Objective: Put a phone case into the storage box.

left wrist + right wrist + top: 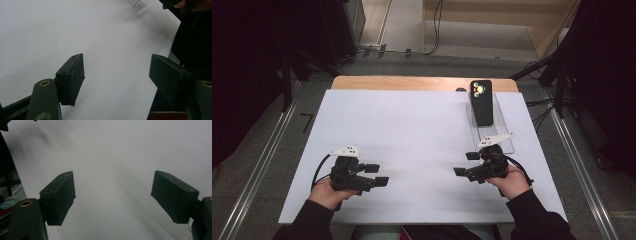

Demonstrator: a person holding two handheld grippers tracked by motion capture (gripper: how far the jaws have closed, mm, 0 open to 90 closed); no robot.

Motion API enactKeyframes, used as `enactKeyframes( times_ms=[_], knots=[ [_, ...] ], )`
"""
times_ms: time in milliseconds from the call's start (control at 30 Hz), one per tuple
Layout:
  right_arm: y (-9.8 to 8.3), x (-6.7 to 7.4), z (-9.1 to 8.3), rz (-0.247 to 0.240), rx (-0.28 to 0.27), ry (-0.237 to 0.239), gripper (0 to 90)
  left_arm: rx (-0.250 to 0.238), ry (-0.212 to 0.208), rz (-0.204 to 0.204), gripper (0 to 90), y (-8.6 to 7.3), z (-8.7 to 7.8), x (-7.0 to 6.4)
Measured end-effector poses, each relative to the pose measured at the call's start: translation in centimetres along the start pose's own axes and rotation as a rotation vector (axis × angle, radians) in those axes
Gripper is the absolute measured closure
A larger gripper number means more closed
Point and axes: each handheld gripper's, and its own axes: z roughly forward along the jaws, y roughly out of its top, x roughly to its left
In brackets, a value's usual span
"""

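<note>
Both my claws, left (379,175) and right (466,164), hover open and empty over the white surface (412,145), while the black phone (481,102) stands propped in its clear stand (507,142) at the far right, likely stiff, slick and breakable, best pinched across its long side edges.

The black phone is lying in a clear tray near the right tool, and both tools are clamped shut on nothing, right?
Not quite. The black phone does lie in the clear tray near the right tool, but both gripper views show the jaws apart: the left tool and right tool are open.
</note>
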Motion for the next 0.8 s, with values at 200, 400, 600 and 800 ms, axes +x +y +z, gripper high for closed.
enactKeyframes(
  times_ms=[200,400,600,800],
  knots=[
    [-1.2,-0.3,-0.7,0.008,0.009,-0.008,17.7,0.002,-0.001,0.001,28.4,0.0,0.0,-0.1],
    [-2.3,-0.7,-1.4,0.029,0.008,-0.011,17.7,0.002,-0.001,0.002,28.4,-0.1,0.1,-0.1],
    [-3.3,-1.0,-1.9,0.034,0.014,-0.033,17.7,0.000,-0.002,0.005,28.4,-0.1,0.1,-0.1],
    [-3.9,-1.3,-2.5,0.045,0.007,-0.051,17.7,0.000,-0.003,0.005,28.4,-0.1,0.1,-0.1]
  ],
)
